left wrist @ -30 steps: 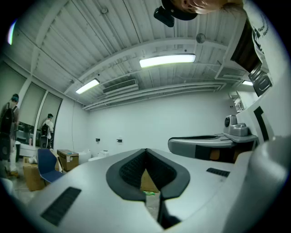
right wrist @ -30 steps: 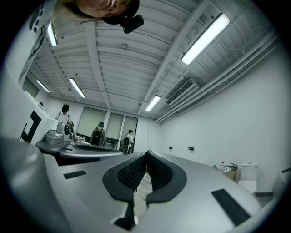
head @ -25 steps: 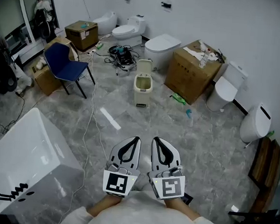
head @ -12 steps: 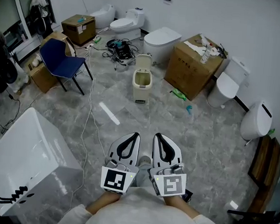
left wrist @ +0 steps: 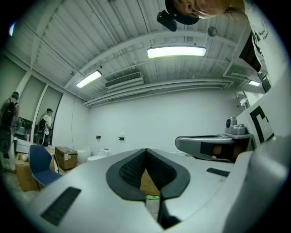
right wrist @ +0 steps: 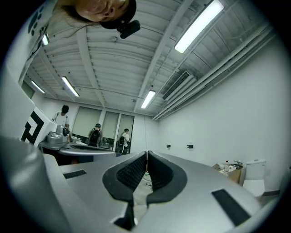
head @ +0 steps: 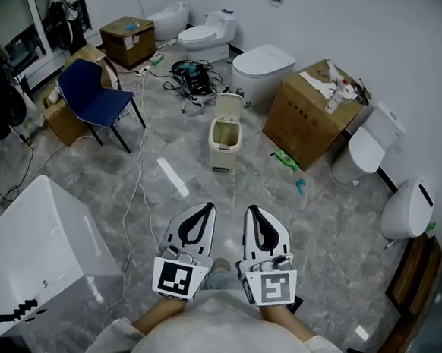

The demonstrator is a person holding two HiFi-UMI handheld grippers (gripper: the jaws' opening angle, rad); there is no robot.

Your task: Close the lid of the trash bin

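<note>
— Left gripper (head: pixel 206 206) and right gripper (head: pixel 253 209)?
— Both closed completely, holding nothing, touching nothing; side by side above the floor (head: pixel 332 219).
— Trash bin (head: pixel 225 143)?
— Well ahead on the floor, with lid (head: pixel 228 105) standing upright, open.
— Different from one second ago?
— Carried a little forward, toward the bin; closed as before.

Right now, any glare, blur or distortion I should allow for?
Head view: sharp, evenly lit, glare streak on the floor before the trash bin. Left gripper view: fisheye bending, ceiling lamp blown out. Right gripper view: same bending, black corners.
</note>
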